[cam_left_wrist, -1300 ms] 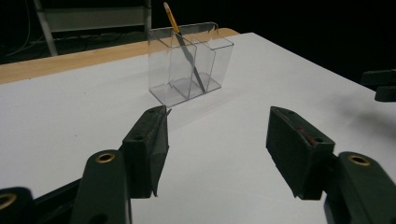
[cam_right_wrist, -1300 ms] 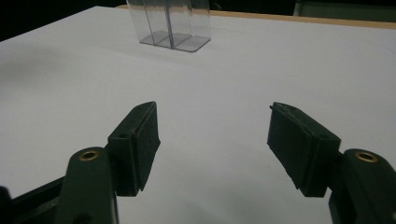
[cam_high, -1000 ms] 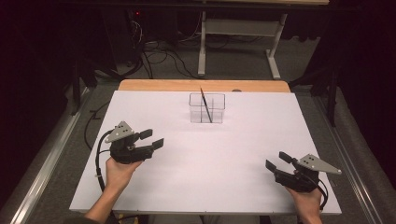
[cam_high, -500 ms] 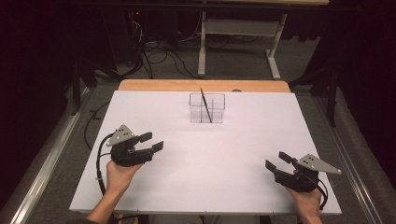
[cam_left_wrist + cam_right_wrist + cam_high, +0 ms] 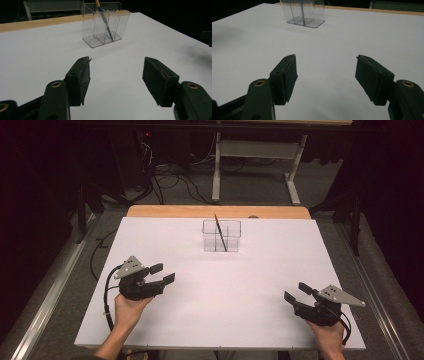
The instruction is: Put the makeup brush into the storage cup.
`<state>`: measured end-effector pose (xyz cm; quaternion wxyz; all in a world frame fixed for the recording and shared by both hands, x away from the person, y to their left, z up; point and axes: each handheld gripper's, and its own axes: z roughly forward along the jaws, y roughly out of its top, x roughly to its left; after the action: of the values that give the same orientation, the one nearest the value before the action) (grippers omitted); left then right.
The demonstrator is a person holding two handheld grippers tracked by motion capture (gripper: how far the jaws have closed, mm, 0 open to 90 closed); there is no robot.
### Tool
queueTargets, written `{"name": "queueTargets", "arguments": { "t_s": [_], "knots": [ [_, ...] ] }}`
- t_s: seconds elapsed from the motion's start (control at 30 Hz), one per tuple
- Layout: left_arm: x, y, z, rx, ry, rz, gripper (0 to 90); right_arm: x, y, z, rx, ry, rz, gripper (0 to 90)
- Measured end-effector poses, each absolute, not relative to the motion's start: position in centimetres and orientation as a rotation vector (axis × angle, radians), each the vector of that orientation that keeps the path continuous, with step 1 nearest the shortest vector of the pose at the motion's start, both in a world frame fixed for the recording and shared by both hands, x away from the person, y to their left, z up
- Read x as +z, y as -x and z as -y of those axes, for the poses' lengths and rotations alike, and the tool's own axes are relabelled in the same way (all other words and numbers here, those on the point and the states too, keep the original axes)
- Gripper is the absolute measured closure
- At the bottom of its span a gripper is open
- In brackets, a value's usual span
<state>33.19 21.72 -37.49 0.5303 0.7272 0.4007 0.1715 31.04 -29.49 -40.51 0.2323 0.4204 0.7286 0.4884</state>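
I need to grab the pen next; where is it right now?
In the high view the pen stands tilted inside the clear divided holder, near the table's far edge at centre, well ahead of both grippers.

Clear glossy plastic holder (image 5: 221, 236), matt white tabletop (image 5: 225, 290) — matt black claw (image 5: 116, 82)

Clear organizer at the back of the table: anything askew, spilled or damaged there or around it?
Nothing stands out. The clear organizer stands upright on the white table, with one pen leaning inside it. Both the left gripper and right gripper are open, empty and well short of it.
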Motion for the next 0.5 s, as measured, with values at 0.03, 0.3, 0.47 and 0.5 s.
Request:
{"name": "queueTargets", "arguments": {
  "t_s": [0.03,0.3,0.47,0.5],
  "knots": [
    [-37.53,-33.18,-21.74,0.410,-1.735,-0.957,39.4,-40.51,-31.04,29.50,1.342,-1.156,-2.002,35.7],
    [-37.82,-33.15,-21.97,0.415,-1.728,-0.967,39.3,-40.52,-31.06,29.50,1.339,-1.154,-2.003,35.7],
    [-38.11,-33.06,-22.12,0.417,-1.723,-0.973,39.3,-40.52,-31.05,29.49,1.340,-1.153,-2.005,35.7],
    [-38.17,-33.03,-22.12,0.417,-1.722,-0.975,39.2,-40.53,-31.05,29.48,1.340,-1.154,-2.005,35.7]
  ]
}}
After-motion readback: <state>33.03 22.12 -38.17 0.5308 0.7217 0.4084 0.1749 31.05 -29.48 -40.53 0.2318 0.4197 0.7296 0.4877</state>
